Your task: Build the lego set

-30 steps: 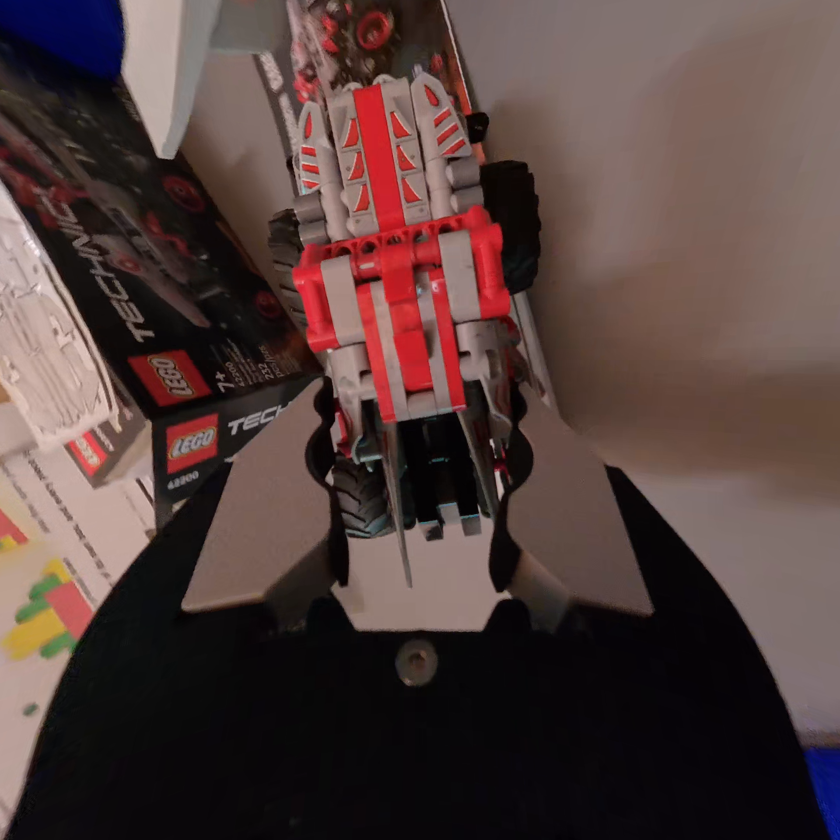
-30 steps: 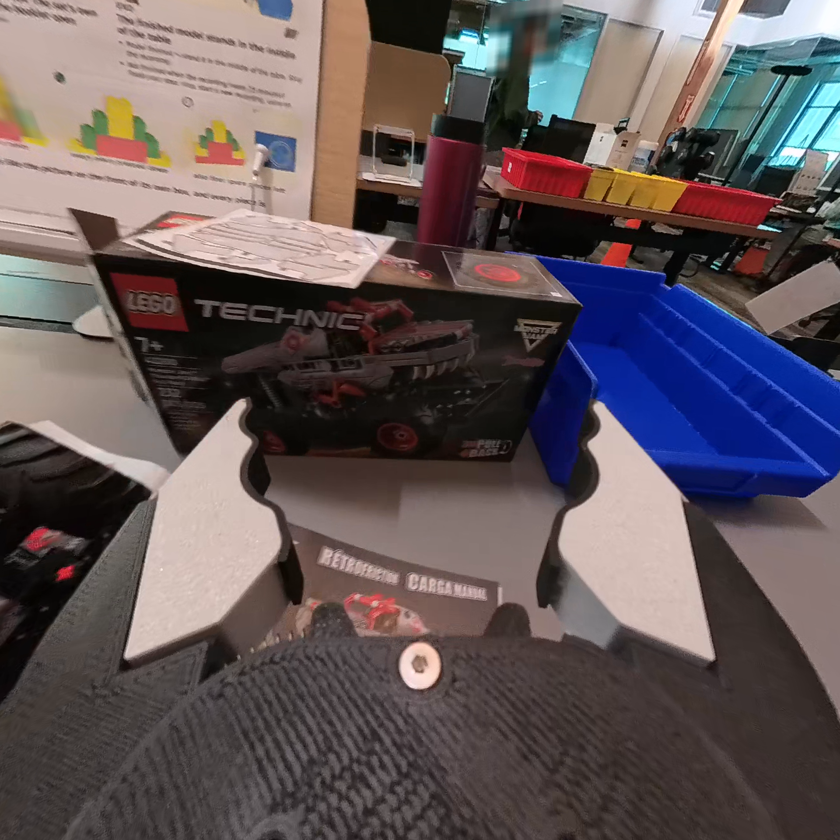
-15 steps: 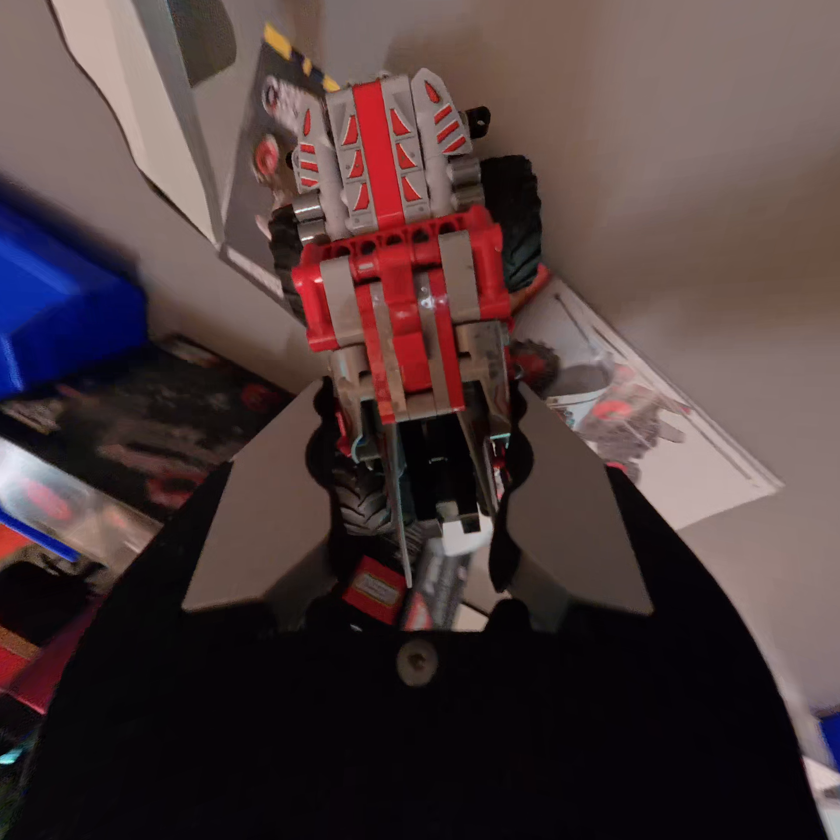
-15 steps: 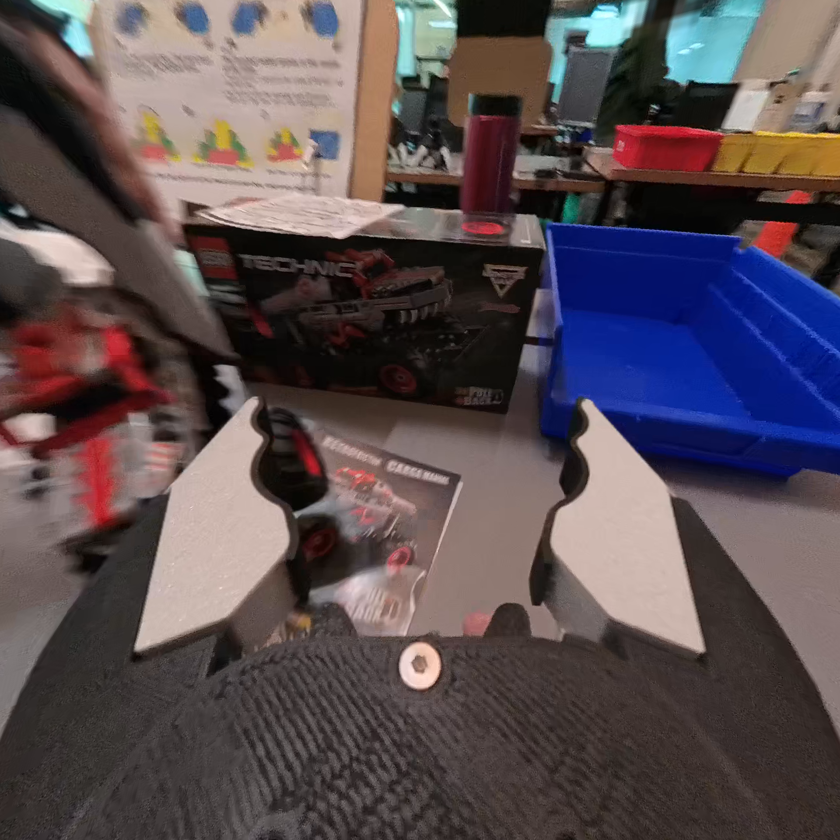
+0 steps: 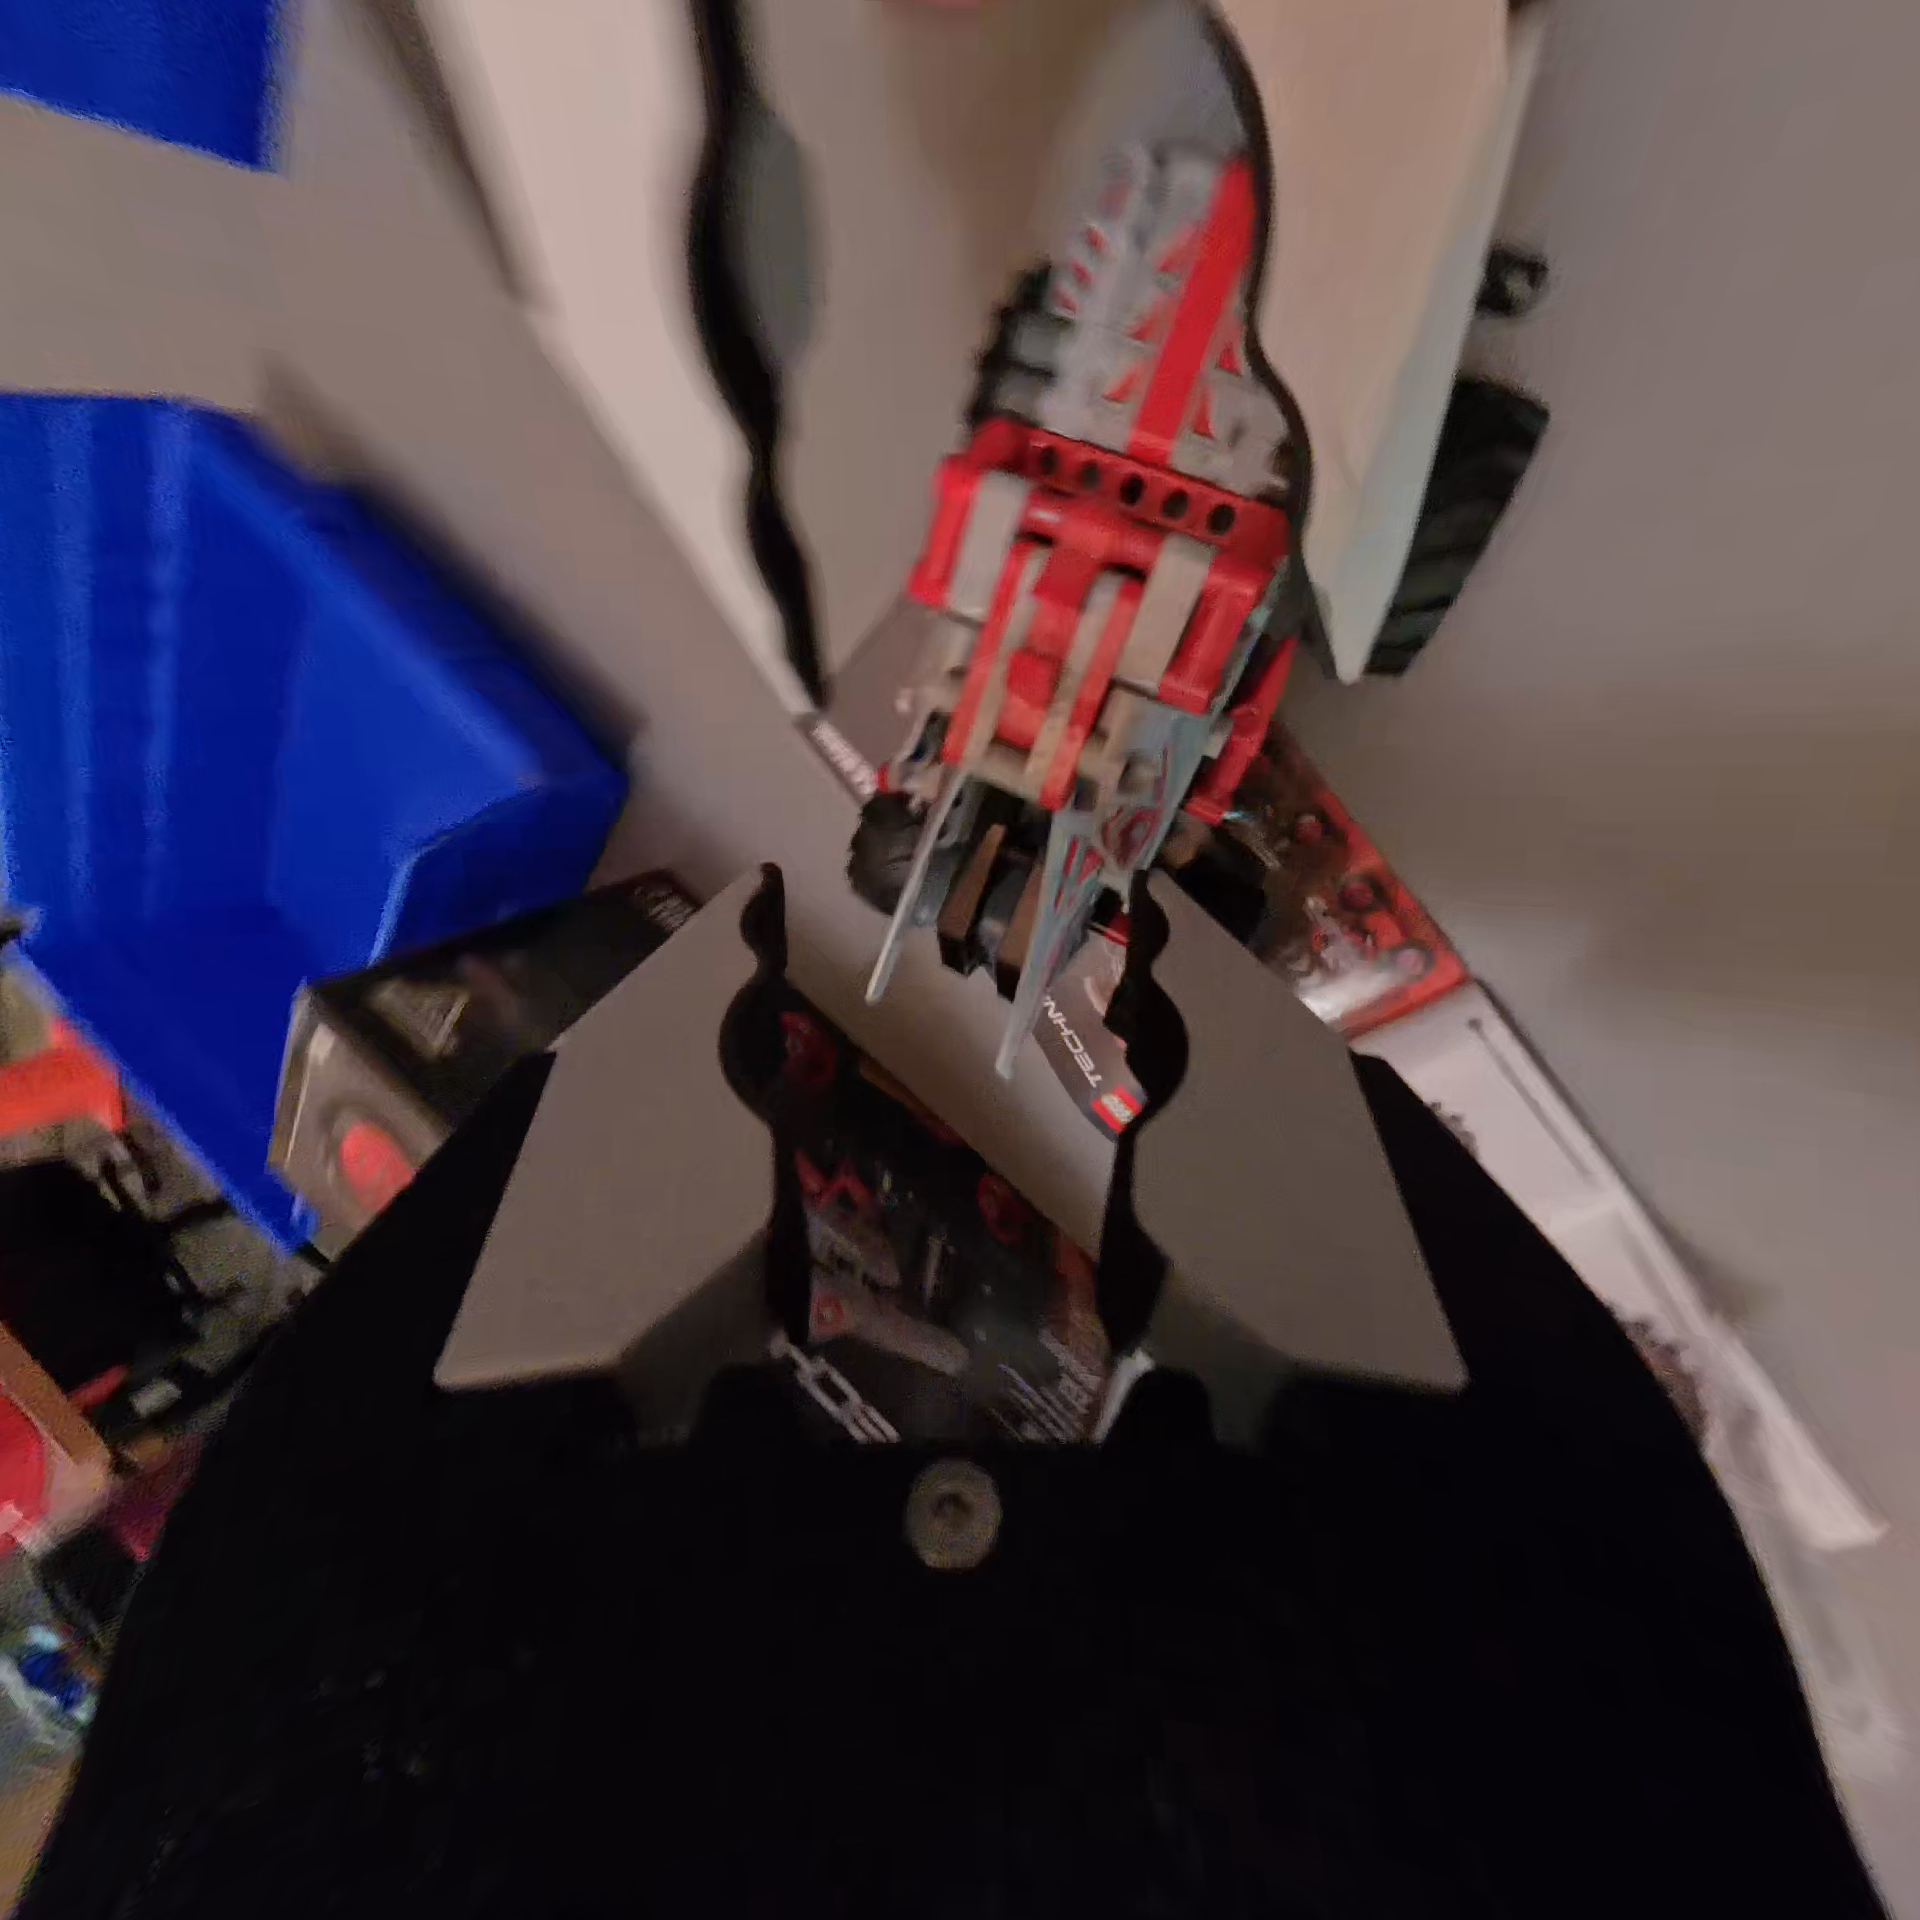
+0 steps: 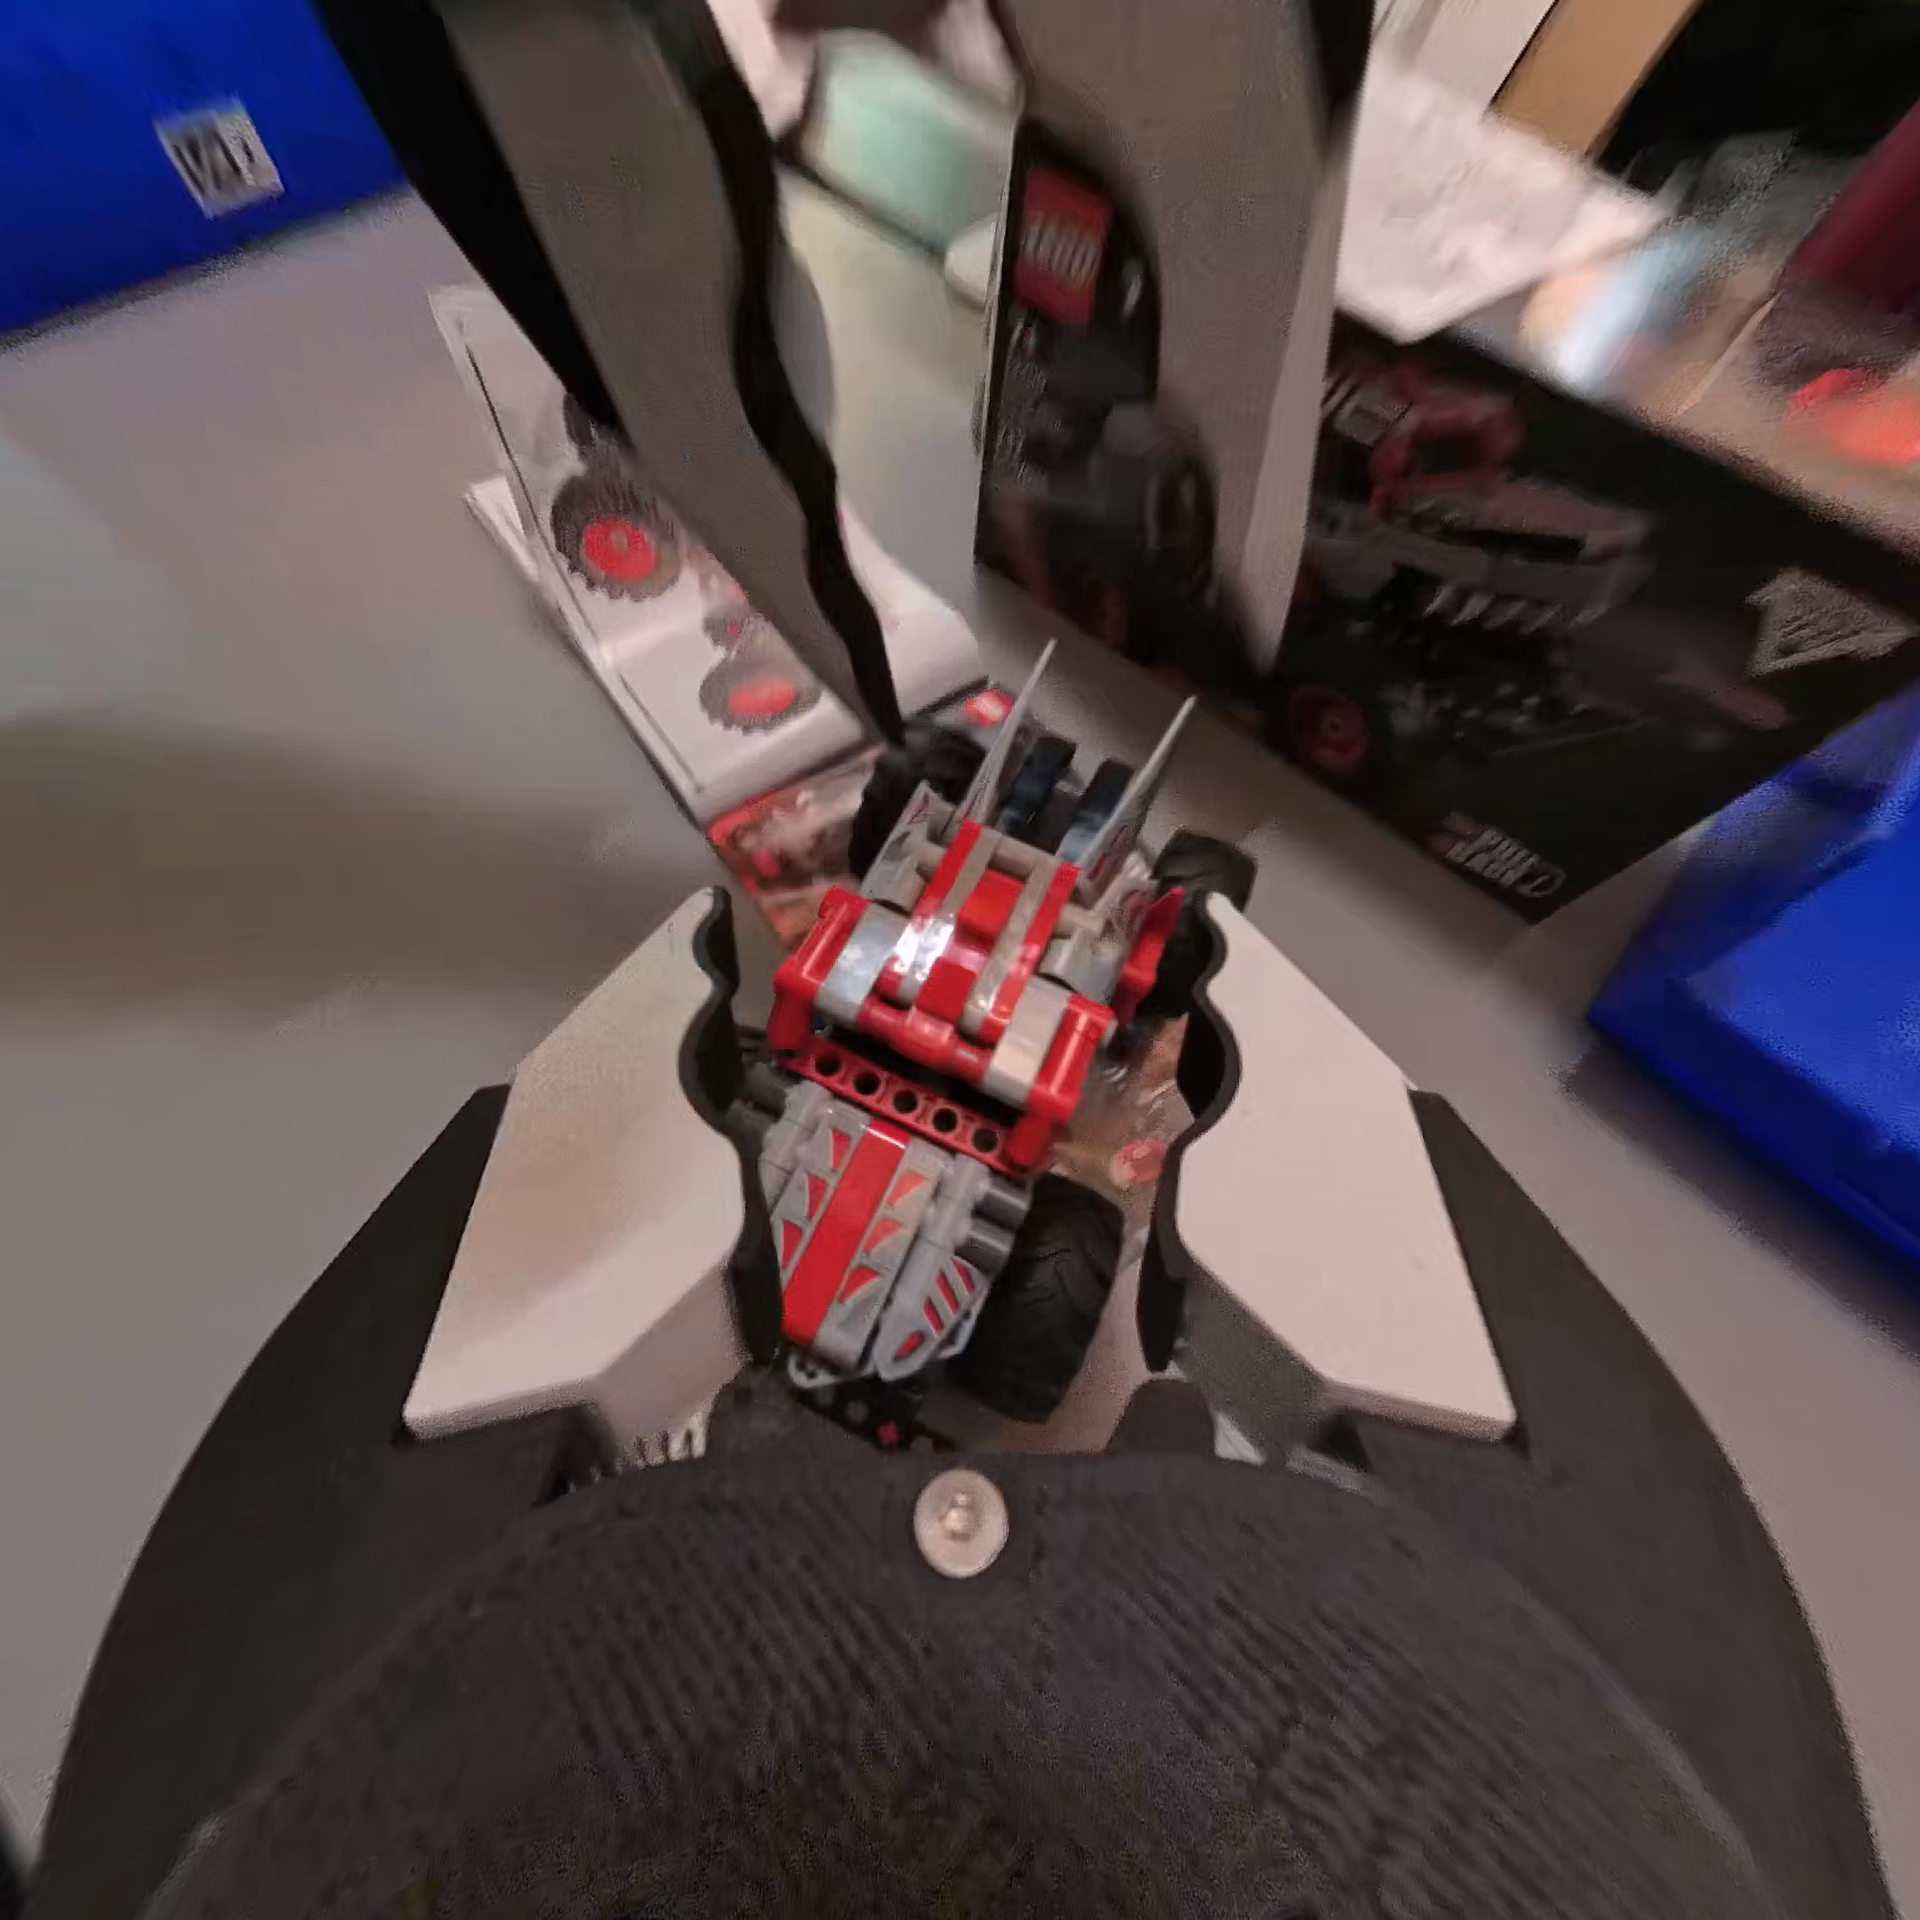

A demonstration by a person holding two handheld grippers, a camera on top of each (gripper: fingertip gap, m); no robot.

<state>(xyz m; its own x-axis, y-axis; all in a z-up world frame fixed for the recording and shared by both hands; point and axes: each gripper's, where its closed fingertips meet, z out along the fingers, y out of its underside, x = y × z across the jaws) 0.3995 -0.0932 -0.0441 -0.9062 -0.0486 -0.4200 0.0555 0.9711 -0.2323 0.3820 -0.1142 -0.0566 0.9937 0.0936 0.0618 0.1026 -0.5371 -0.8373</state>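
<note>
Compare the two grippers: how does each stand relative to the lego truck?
The lego truck sits deep between the right gripper's fingers; only its tail spikes reach between the left gripper's. The right gripper faces the truck's hood, the left gripper its rear. Both have grey fingers on black bodies; blur hides whether either clamps.

Both views are smeared by motion blur. In the left wrist view the truck's (image 5: 1101,623) right side is covered by the right gripper's finger (image 5: 1382,312), one wheel barely seen. The blue bin (image 6: 1787,997) is cut by the right wrist view's edge. Contact between the right gripper (image 6: 961,1018) and the truck cannot be made out.
</note>
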